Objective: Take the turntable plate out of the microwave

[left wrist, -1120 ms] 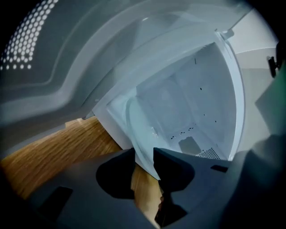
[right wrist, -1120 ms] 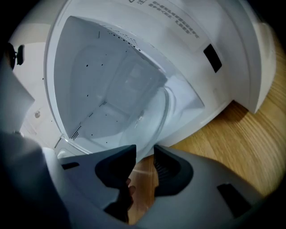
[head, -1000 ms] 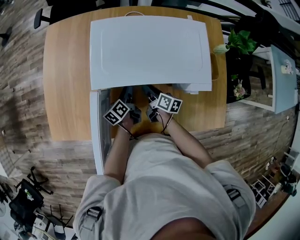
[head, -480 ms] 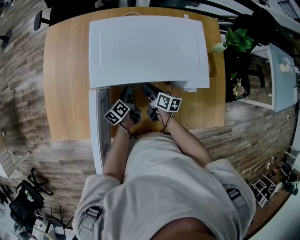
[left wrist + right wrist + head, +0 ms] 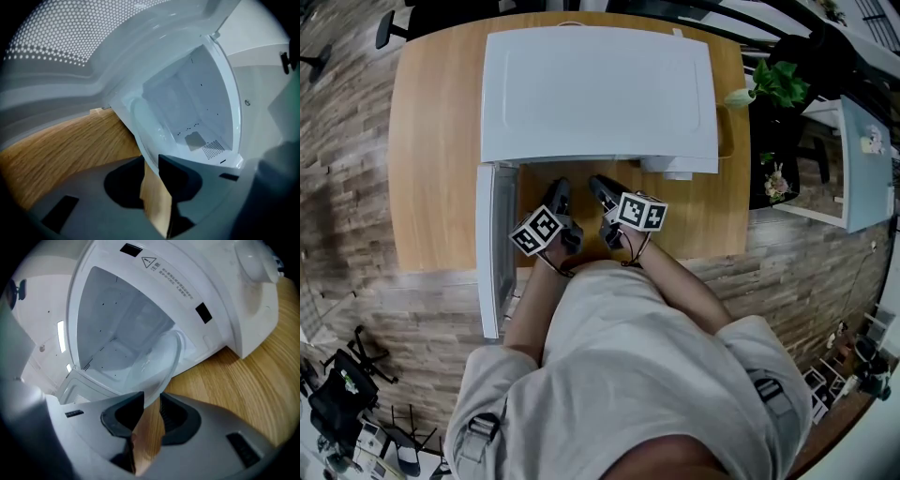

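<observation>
Left gripper point(image 5: 152, 161): jaws nearly closed, pinching the turntable plate point(image 5: 139, 129) by its rim.
Right gripper point(image 5: 152, 399): narrow gap, clamped on the plate's other rim.
Plate: ahead of both fingertips, far edge at the open microwave point(image 5: 225, 296) mouth.
Table point(image 5: 243, 385): under the fingers.

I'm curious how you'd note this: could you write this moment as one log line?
left gripper: shut on glass turntable plate | right gripper: shut on same plate | microwave door: open | plate: at microwave mouth
</observation>
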### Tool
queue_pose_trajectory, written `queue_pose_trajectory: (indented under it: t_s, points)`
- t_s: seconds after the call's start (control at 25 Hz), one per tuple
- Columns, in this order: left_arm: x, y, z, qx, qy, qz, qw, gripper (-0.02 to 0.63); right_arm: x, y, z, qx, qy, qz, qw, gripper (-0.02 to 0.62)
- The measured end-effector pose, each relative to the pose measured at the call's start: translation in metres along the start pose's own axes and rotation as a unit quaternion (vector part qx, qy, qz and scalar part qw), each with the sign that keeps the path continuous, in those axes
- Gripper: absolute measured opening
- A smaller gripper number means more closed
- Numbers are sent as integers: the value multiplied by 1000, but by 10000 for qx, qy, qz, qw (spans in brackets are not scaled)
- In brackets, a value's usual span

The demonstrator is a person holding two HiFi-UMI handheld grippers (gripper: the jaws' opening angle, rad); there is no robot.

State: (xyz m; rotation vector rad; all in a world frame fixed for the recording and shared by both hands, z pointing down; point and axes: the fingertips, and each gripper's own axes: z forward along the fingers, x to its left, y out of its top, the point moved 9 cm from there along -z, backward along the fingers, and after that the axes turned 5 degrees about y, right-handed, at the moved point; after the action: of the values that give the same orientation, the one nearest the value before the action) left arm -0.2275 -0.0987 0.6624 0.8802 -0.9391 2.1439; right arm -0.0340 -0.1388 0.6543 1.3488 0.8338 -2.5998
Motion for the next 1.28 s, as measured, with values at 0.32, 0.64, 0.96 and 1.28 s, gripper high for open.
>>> queue_pose_trajectory:
  t_s: [0.32, 0.64, 0.96, 1.28]
  points:
    - [2, 13, 2, 16, 19, 516, 9987, 137, -4, 10, 3, -97, 82, -44, 9999, 206]
    - [4, 24, 12, -91, 117, 299, 9994, 164, -14, 27, 18, -222, -105, 109, 9996, 161]
    - [3, 16, 8, 35, 111, 322, 9994, 146, -17, 25, 9, -113, -113, 42, 9999, 156]
    - [6, 5, -4, -7, 106, 378, 9992, 144, -17, 13, -3, -72, -61, 29, 10000, 152]
